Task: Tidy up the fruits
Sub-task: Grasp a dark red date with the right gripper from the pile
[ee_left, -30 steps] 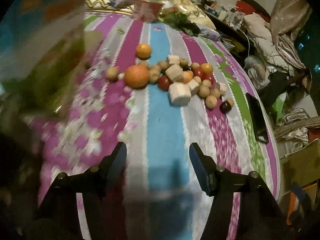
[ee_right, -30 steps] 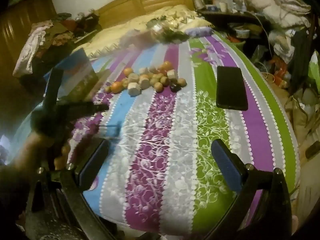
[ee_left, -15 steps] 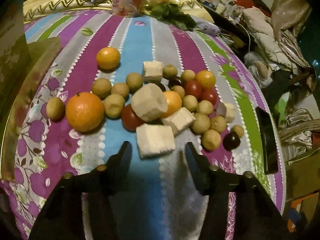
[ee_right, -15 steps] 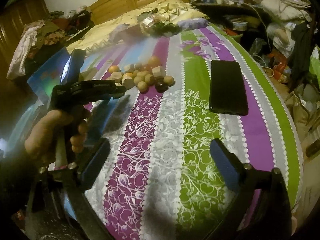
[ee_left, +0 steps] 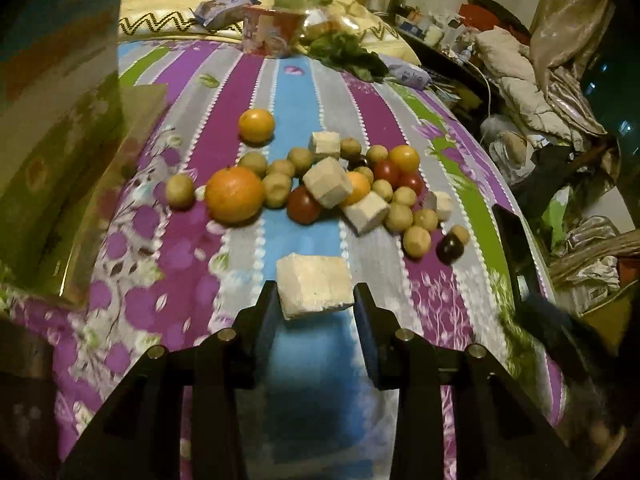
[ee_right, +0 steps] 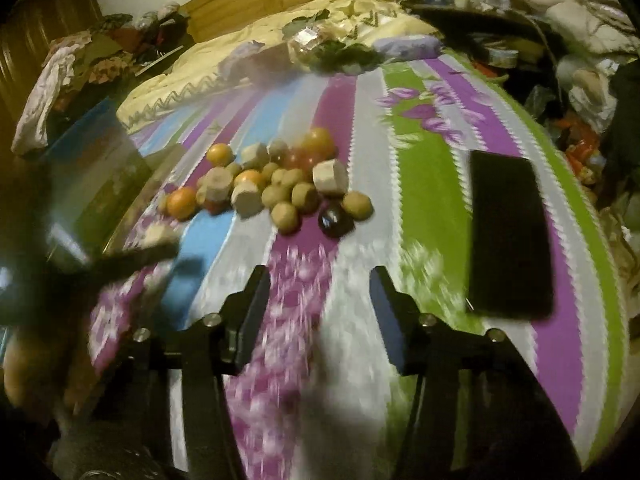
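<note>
A heap of fruit lies on the striped bedspread [ee_left: 184, 240]: a big orange [ee_left: 234, 194], a smaller orange [ee_left: 256, 125], red tomatoes [ee_left: 303, 205], several small tan round fruits [ee_left: 416, 241], a dark plum [ee_left: 449, 249] and pale cut chunks [ee_left: 327, 181]. My left gripper [ee_left: 316, 300] is shut on one pale chunk [ee_left: 314, 286], held in front of the heap. My right gripper [ee_right: 318, 292] is open and empty above the bedspread, short of the heap [ee_right: 280, 184]. The left gripper shows blurred in the right wrist view [ee_right: 140, 256].
A black phone [ee_right: 508, 232] lies on the green stripe at the right. An open colourful box [ee_left: 52, 140] stands at the left of the heap. A red cup [ee_left: 272, 34], leafy greens [ee_left: 348, 54] and packets lie at the far end. Clutter lies off the bed's right edge.
My left gripper has closed on the nearest pale chunk and pulled it back from the heap. My right gripper has moved closer to the heap and narrowed its opening.
</note>
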